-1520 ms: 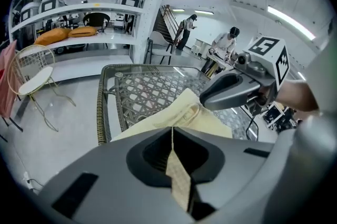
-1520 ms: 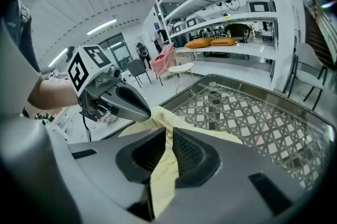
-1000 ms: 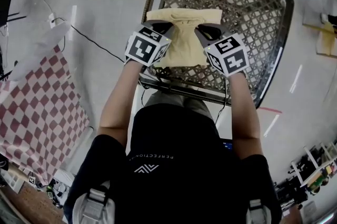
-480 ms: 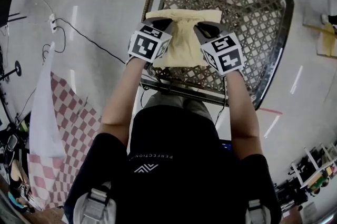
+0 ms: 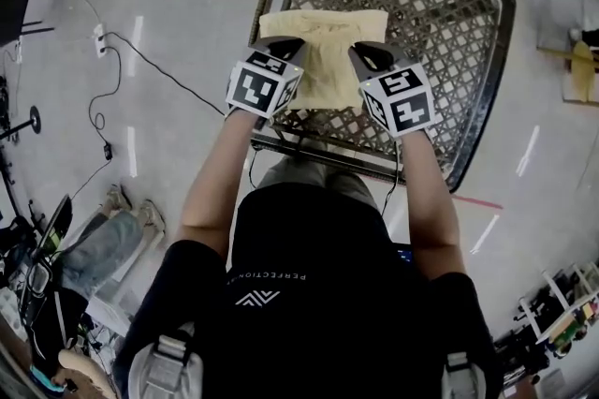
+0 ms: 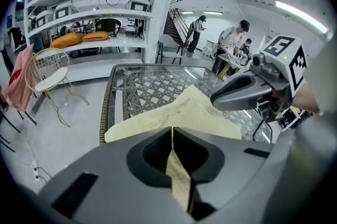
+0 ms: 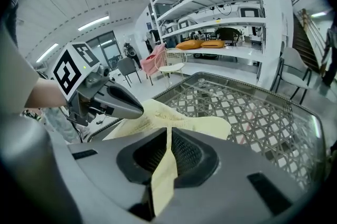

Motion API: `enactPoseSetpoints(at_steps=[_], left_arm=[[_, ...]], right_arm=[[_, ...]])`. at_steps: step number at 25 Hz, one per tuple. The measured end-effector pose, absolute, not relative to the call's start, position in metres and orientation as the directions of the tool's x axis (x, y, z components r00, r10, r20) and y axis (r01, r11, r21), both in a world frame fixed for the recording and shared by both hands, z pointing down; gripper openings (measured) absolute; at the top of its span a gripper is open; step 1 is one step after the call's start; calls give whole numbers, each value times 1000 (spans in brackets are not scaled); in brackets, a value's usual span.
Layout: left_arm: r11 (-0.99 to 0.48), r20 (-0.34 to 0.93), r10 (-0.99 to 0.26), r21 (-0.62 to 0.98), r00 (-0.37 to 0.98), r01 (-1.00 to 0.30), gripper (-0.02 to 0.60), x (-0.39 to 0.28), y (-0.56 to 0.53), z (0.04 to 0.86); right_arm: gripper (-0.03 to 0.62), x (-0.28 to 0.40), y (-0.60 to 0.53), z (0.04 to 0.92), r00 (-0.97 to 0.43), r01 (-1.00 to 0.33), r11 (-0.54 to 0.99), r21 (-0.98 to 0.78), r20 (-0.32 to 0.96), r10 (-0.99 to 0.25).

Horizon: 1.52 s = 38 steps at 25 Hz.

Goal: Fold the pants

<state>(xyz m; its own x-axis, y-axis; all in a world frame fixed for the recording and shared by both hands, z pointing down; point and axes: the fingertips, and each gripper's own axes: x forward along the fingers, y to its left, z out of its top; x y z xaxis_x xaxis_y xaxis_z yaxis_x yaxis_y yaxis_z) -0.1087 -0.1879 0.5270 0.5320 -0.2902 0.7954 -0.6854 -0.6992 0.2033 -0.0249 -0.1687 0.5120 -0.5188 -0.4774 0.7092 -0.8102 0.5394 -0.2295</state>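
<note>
Past the pants, the lattice table lies open to its rim, while a cable crosses the floor left of it.

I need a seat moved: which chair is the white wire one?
The round-backed chair beside the pink cloth; the other chair, by the column, is grey.

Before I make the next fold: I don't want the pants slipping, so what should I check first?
1. Left tool shut on the pants: ok.
2. Right tool jaws have just been closing, with fabric pinched between them: ok.
3. Both tools side by side at the pants' near edge: ok.
4. Pants' far edge resting on the table: ok.
5. How many layers each tool holds: cannot tell.
</note>
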Motion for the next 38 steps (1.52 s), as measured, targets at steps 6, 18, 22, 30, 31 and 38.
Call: enactPoseSetpoints(at_steps=[6,18,22,30,31,38], left_arm=[[-662,762,-328,237,559,-711,17,-107,-155,502],[-665,724,-403,189,560,-723,17,-103,-92,476],[-674,706,-424,172,567,-718,17,-103,-77,468],[-683,688,-437,165,580,-711,17,-96,-25,456],[-683,687,-438,165,580,-711,17,-97,-20,455],[-675,669,-454,172,588,-717,17,-101,4,448]], right_arm=[[48,-23,-141,482,-510,-840,485,-242,656,-557],[46,-20,-82,459,-488,-869,416,-267,593,-640],[45,-22,-66,455,-479,-878,386,-284,570,-668],[44,-21,-25,447,-474,-880,378,-286,549,-688],[44,-21,-21,444,-473,-881,378,-284,546,-692],[43,-18,7,437,-447,-894,364,-260,543,-710]])
